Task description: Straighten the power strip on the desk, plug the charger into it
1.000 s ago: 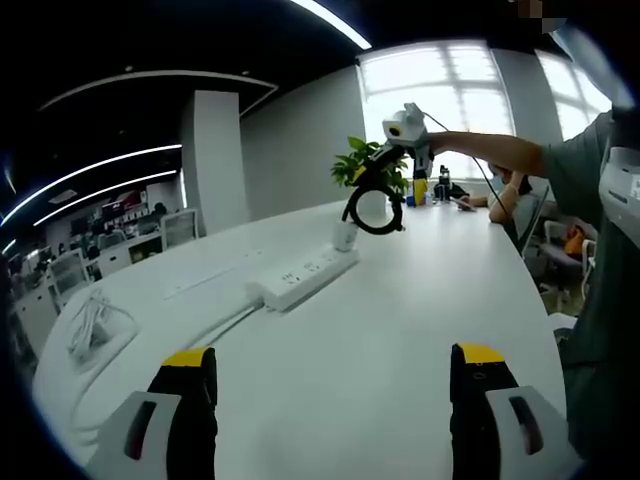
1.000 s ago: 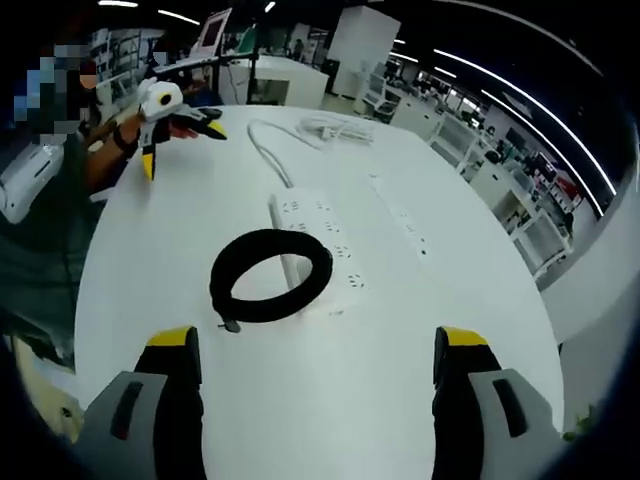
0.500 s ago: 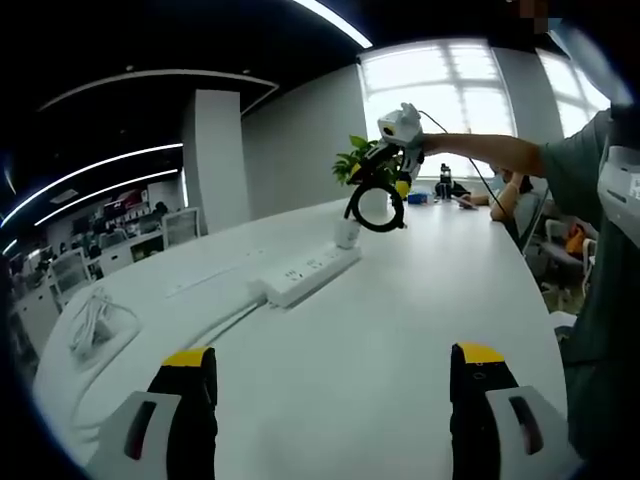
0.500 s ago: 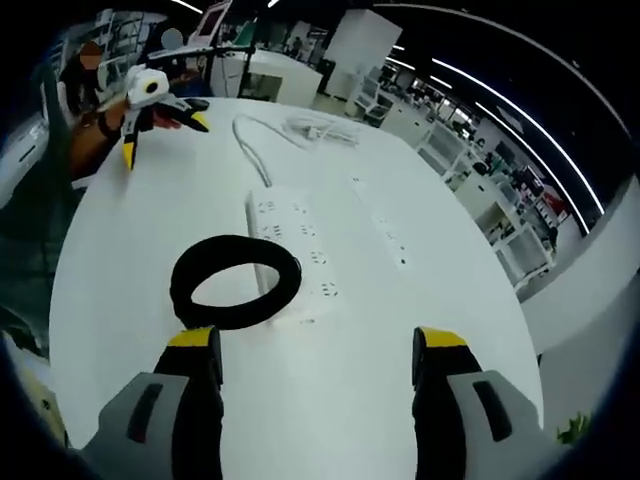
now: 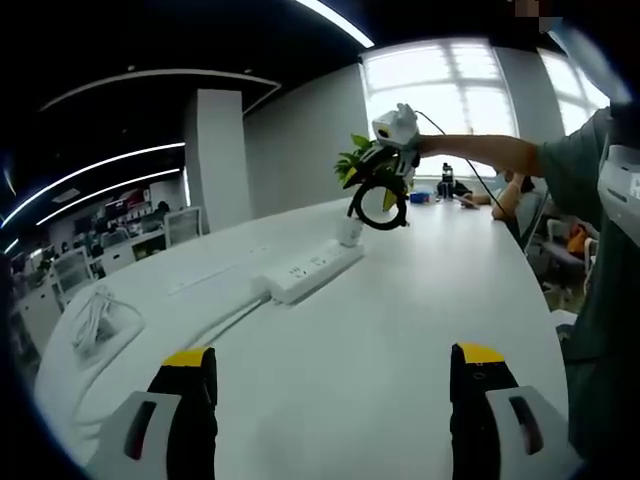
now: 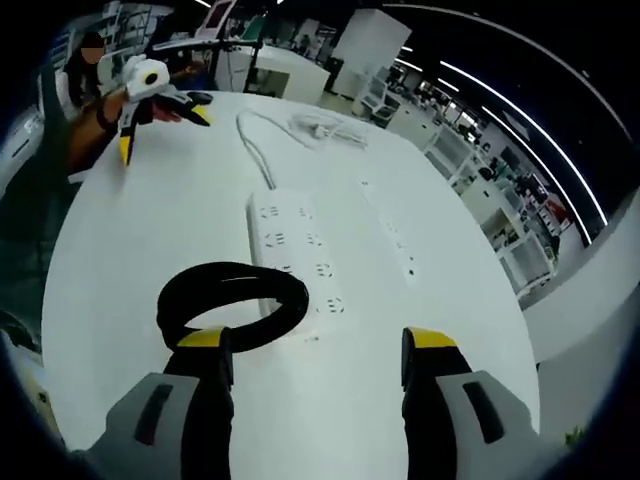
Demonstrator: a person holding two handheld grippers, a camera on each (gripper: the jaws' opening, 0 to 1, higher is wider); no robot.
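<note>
1. Left gripper view: the left gripper (image 5: 330, 400) has its jaws wide apart with nothing between them, low over the smooth white desk (image 5: 400, 310). The long white power strip (image 5: 310, 272) lies well ahead, toward the desk's far edge.
2. There, the right gripper (image 5: 385, 180) carries a black cord ring (image 5: 378, 203) above the strip's far end; a white cable bundle (image 5: 92, 320) lies near the left edge.
3. Right gripper view: the right gripper (image 6: 315, 350) has its jaws apart, the left jaw touching the cord ring (image 6: 232, 305), grip unclear. The power strip (image 6: 295, 250) lies just beyond.

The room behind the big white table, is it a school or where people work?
Probably where people work: an open office. Rows of desks and chairs stretch away under long ceiling light strips, and the white table holds a power strip.
</note>
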